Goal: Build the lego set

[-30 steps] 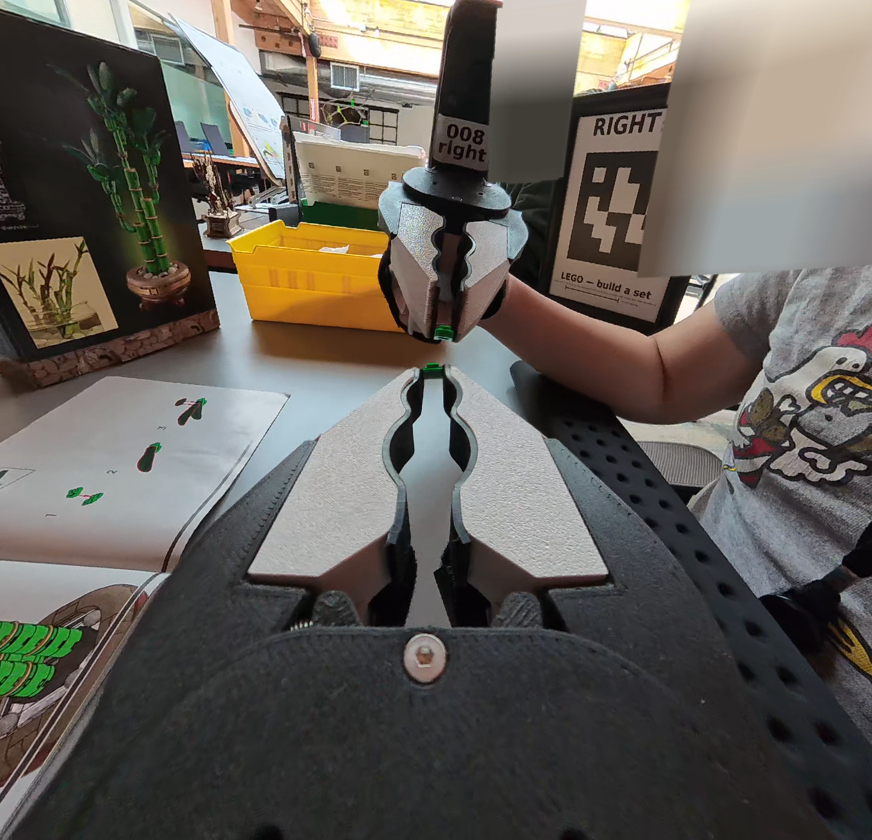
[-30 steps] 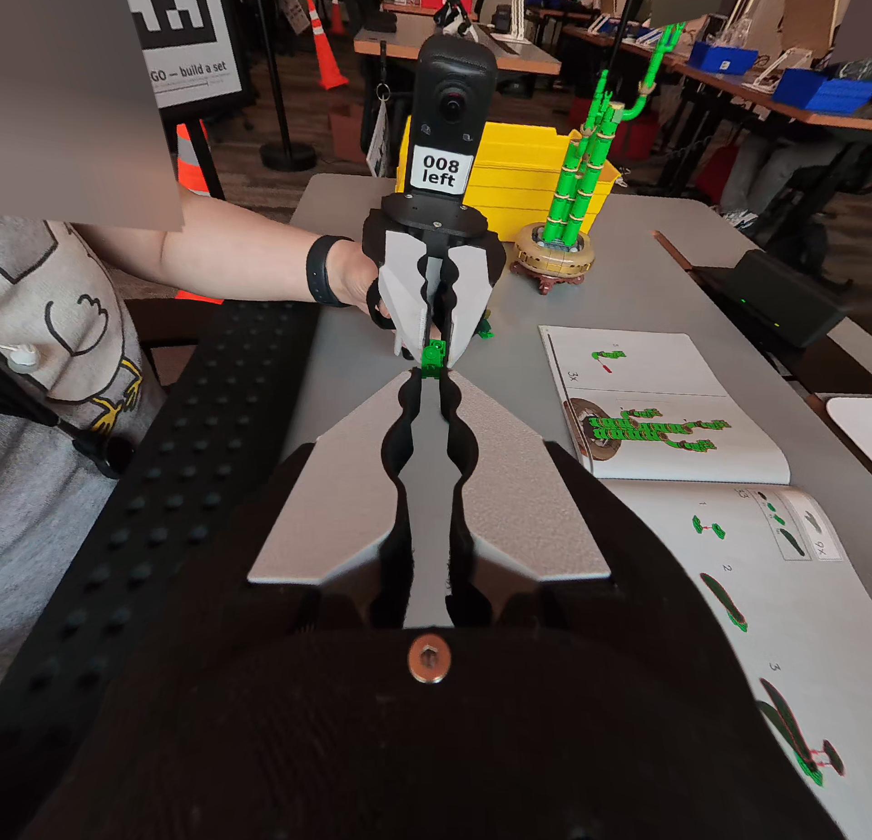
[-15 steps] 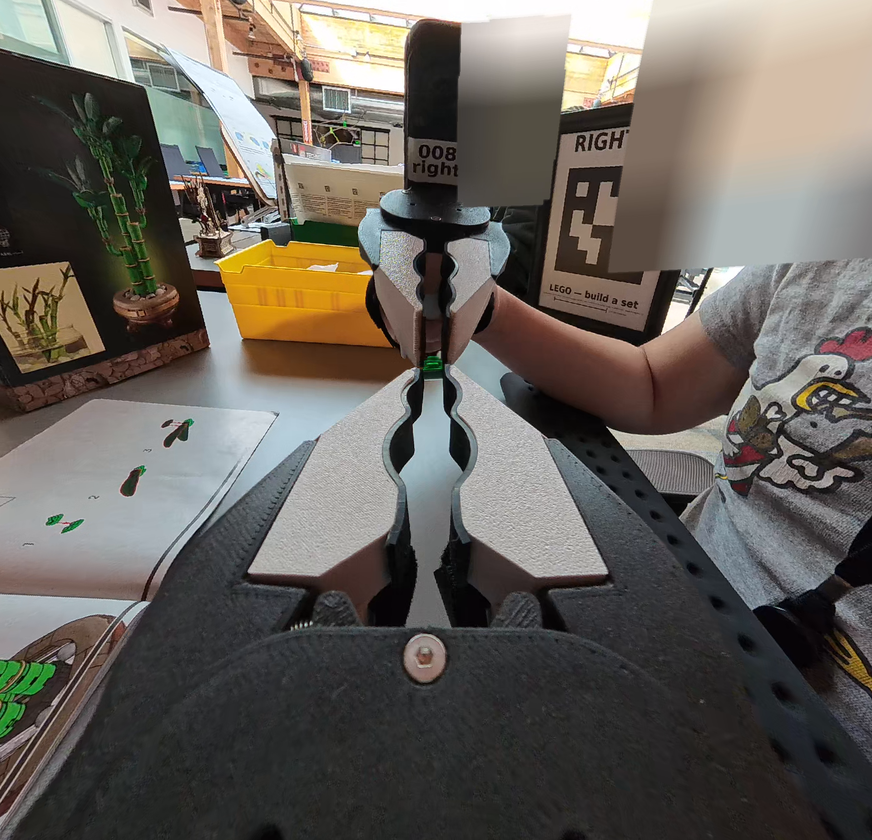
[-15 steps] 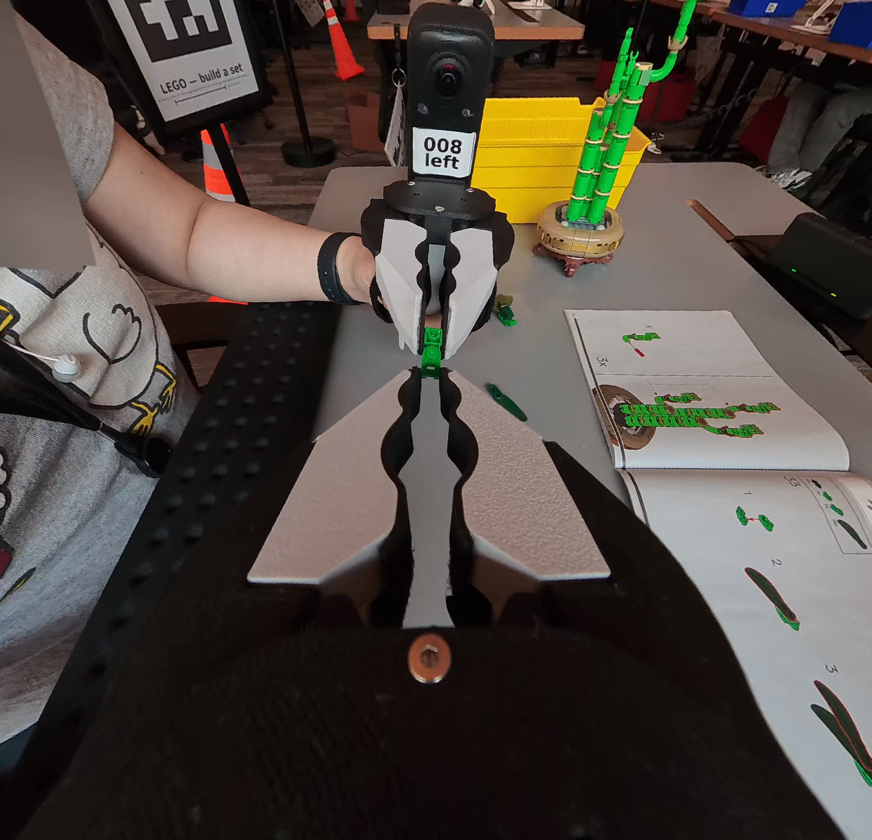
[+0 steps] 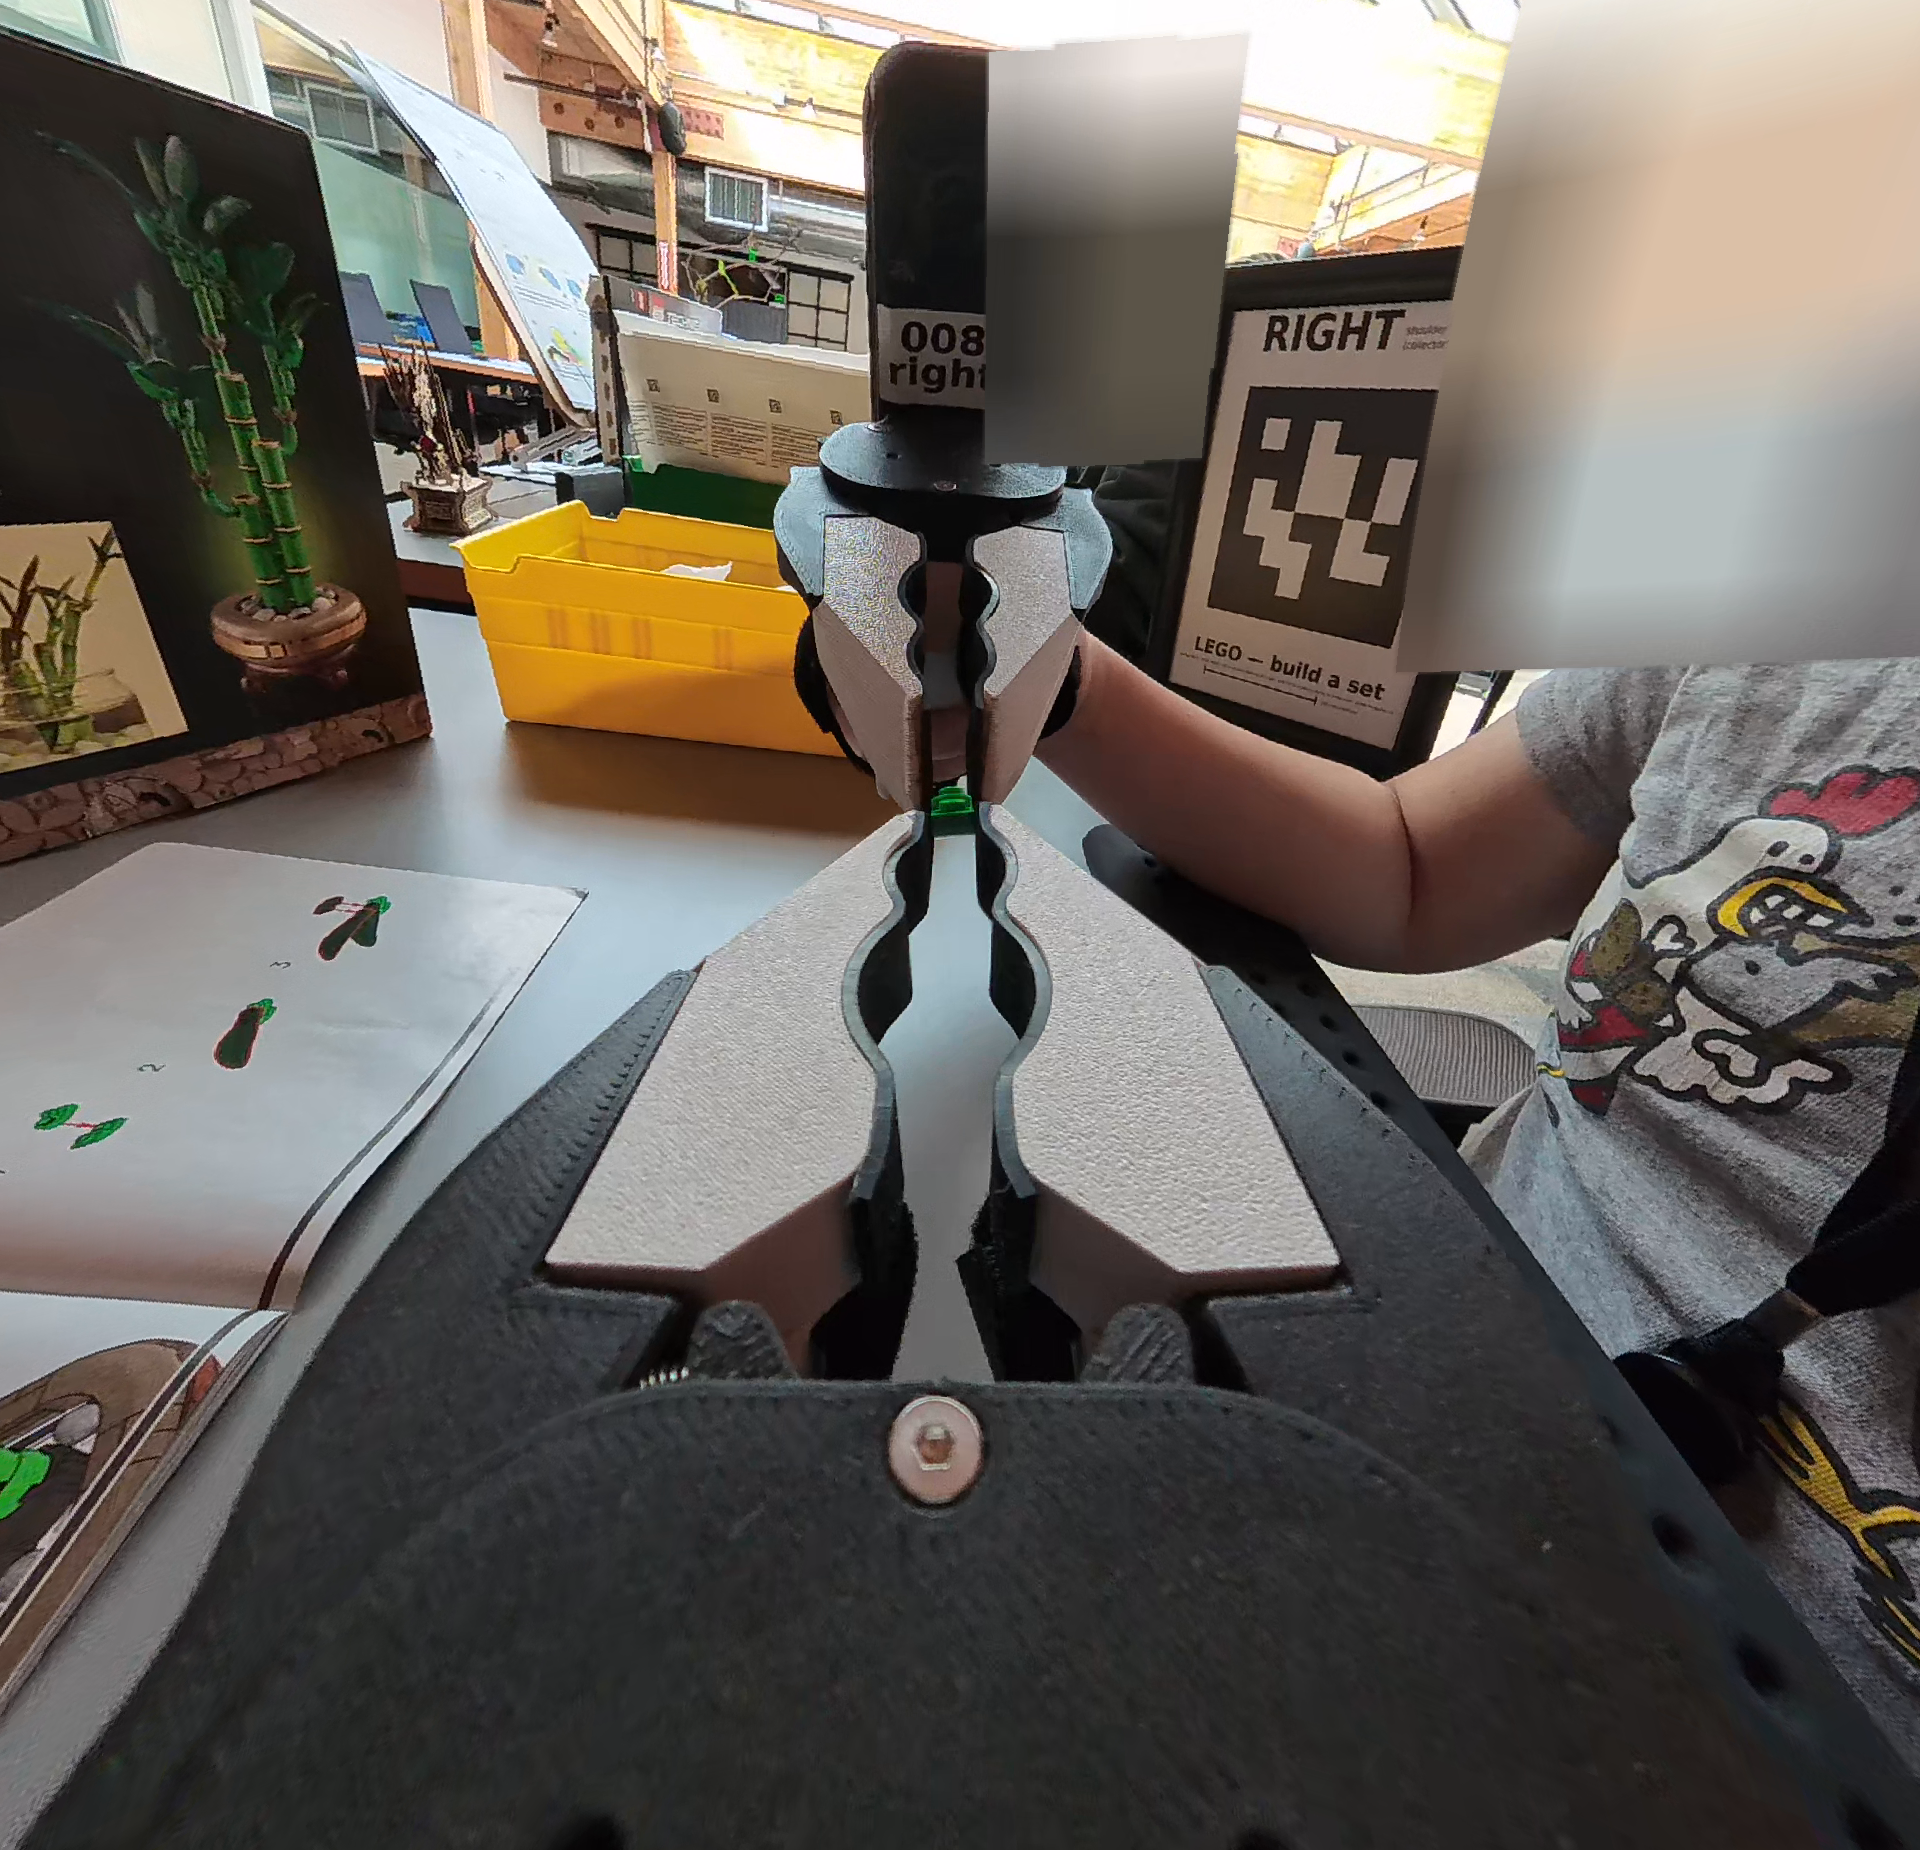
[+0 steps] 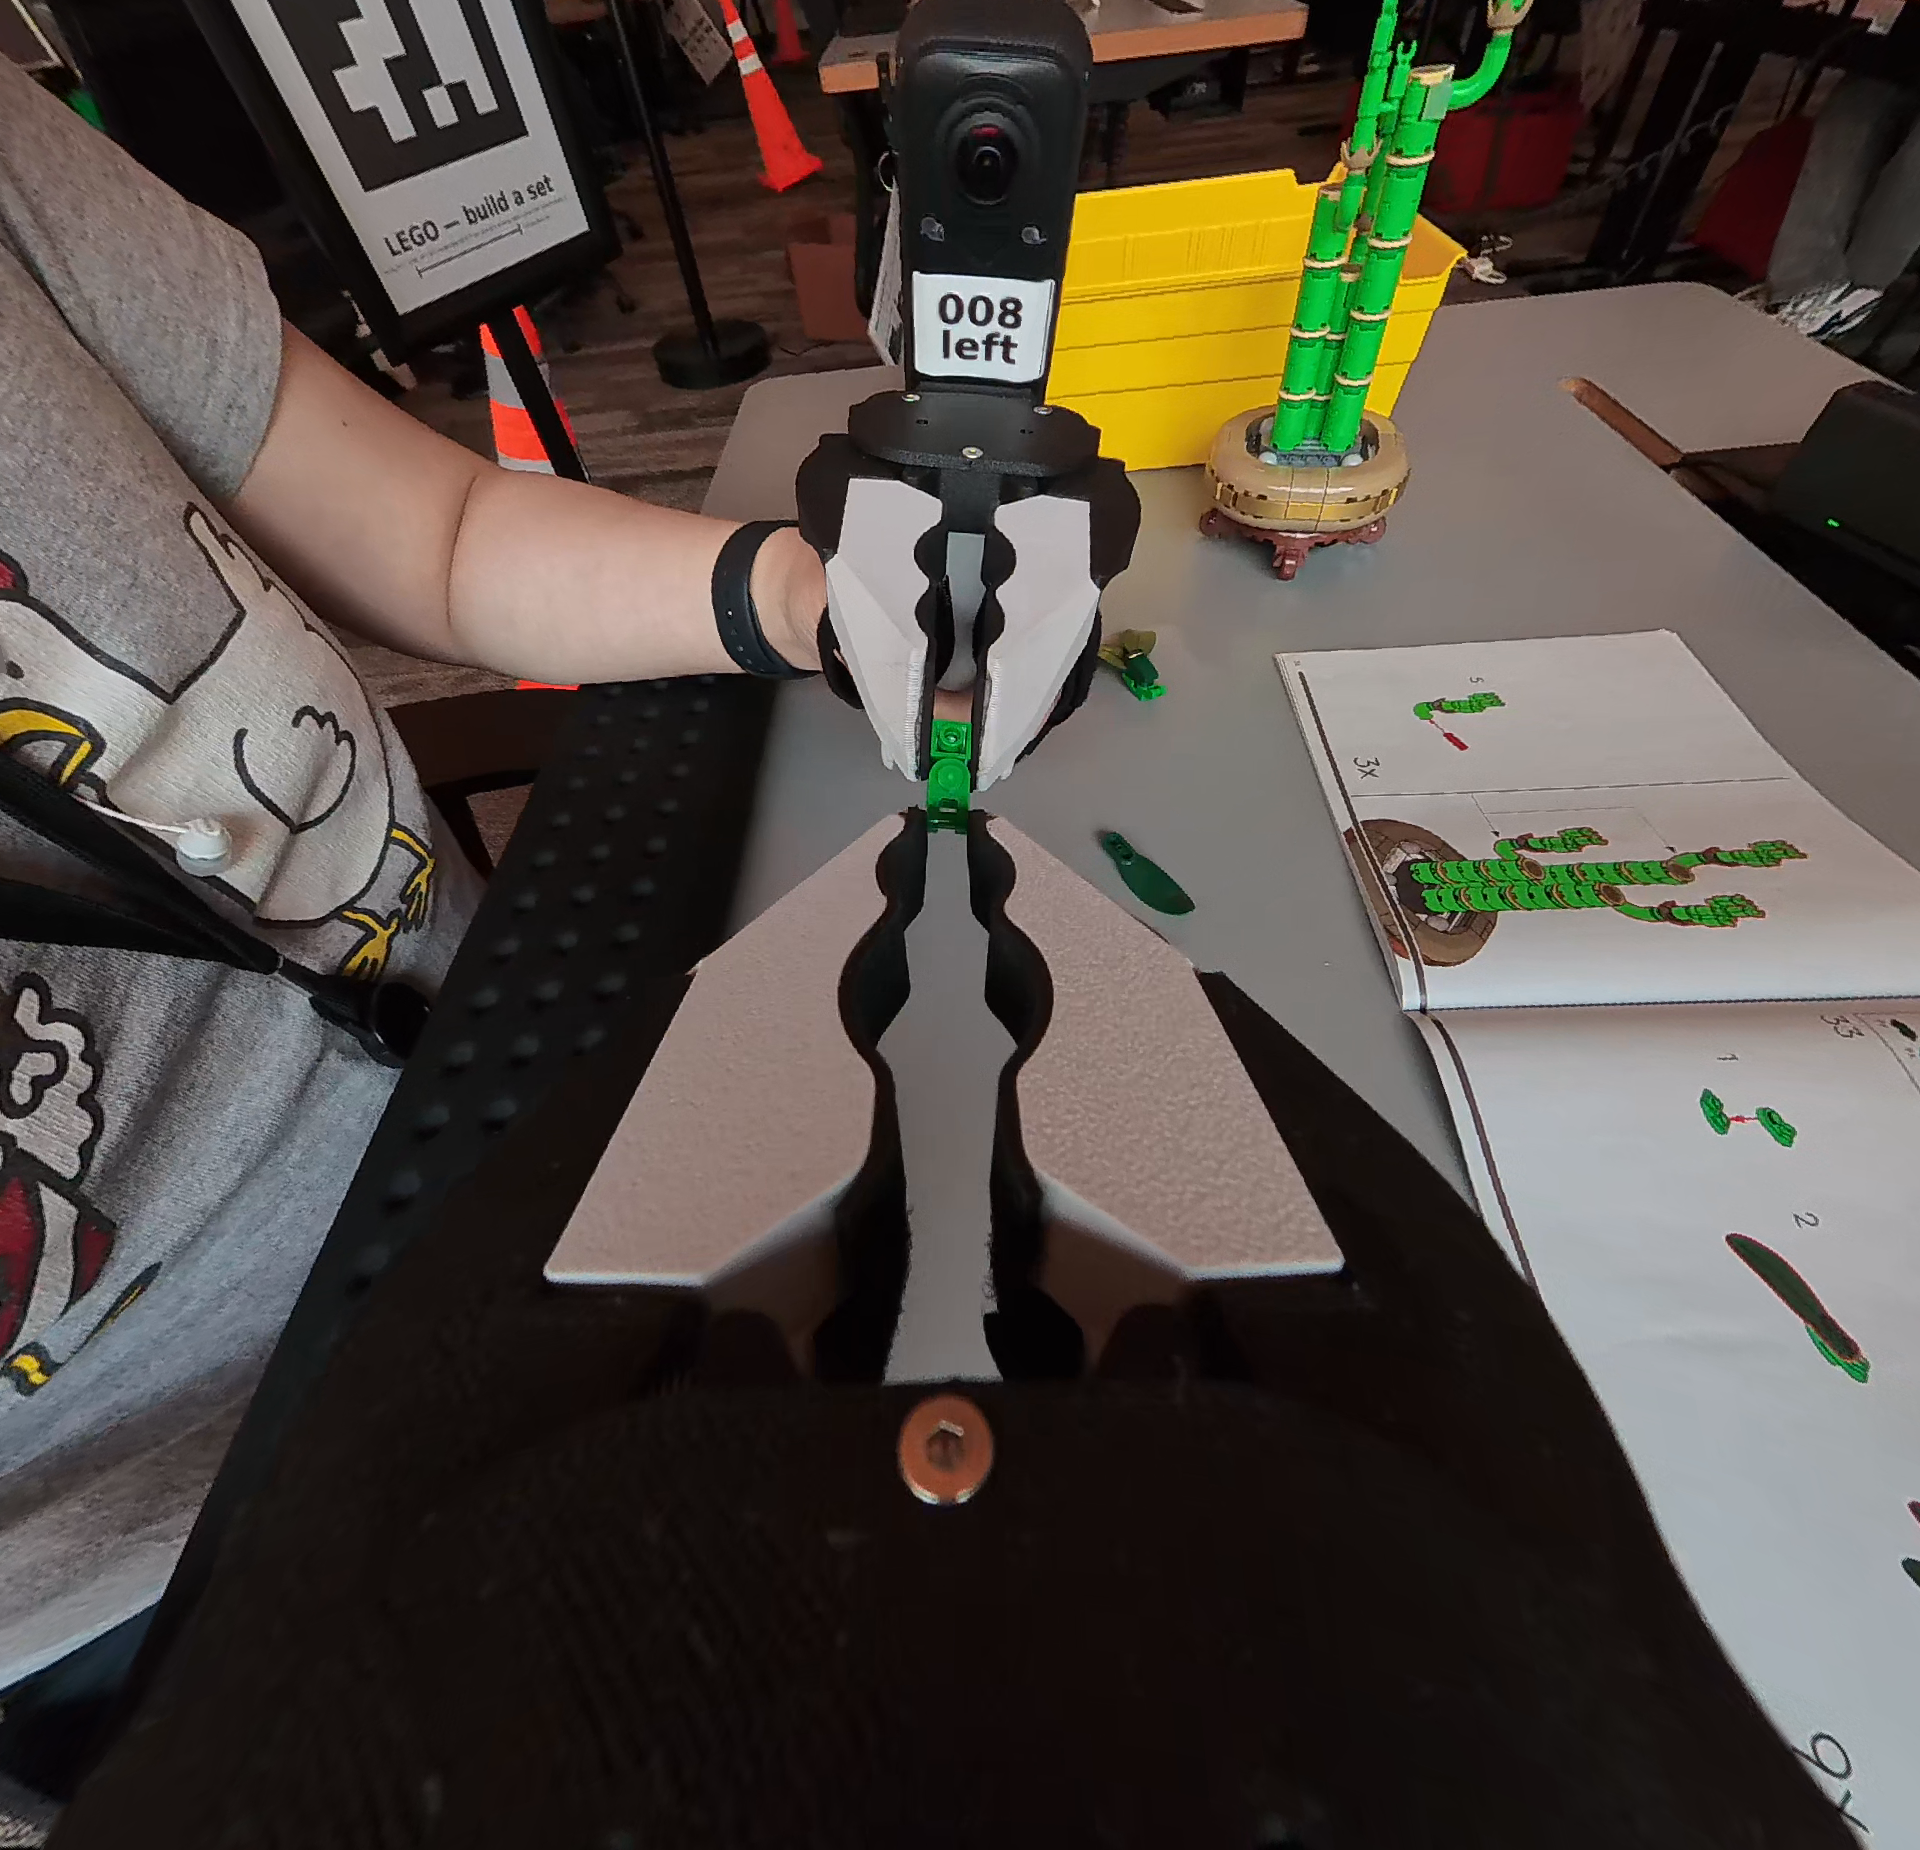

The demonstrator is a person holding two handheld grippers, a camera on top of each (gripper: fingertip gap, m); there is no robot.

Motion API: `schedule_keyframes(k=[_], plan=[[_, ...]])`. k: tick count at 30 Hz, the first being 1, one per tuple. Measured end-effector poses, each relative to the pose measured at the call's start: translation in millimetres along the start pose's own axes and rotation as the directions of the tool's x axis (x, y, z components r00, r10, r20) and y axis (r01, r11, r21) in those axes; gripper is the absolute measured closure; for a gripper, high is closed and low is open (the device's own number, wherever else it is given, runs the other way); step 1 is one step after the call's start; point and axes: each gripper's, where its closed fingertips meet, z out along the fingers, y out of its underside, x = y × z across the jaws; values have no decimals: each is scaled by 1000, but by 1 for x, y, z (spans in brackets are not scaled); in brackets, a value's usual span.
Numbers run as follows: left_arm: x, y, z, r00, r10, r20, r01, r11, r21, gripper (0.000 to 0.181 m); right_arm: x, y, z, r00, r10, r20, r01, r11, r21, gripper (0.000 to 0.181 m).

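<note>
My left gripper (image 5: 948,826) and right gripper (image 6: 945,826) are held tip to tip above the grey table (image 6: 1507,553). Each is shut on a small bright green lego piece. The two pieces (image 6: 948,780) meet between the tips and look joined end to end. In the left wrist view only a bit of green (image 5: 951,801) shows between my fingertips and the right gripper (image 5: 948,787). The left gripper (image 6: 948,761) faces me in the right wrist view. A partly built green bamboo model (image 6: 1340,346) stands in a tan pot at the back.
A dark green leaf piece (image 6: 1148,875) and a small green assembly (image 6: 1138,662) lie on the table. An open instruction booklet (image 6: 1558,834) lies to the right. A yellow bin (image 6: 1174,346) stands behind. The set's box (image 5: 177,450) and a black device (image 6: 1860,491) stand at the edges. Left and right tips are no more than a few centimetres apart. Both grippers' tips are roughly 35 centimeters from the partly built green bamboo model (image 6: 1340,346).
The two grippers have come together. A second ago there was a gap between their green pieces; now the pieces touch. Both grippers stayed shut.
</note>
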Motion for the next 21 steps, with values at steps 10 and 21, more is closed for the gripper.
schedule_keyframes(k=[10,21], plan=[[-1,-3,-1,1000,-6,9,6,1000,12,175,3,-2,-1,1000,14,-11,-13,1000,15,175],[-2,-8,-9,984,160,72,-159,987,-30,176,12,67,9,998,31,-49,-46,940,-338,175]])
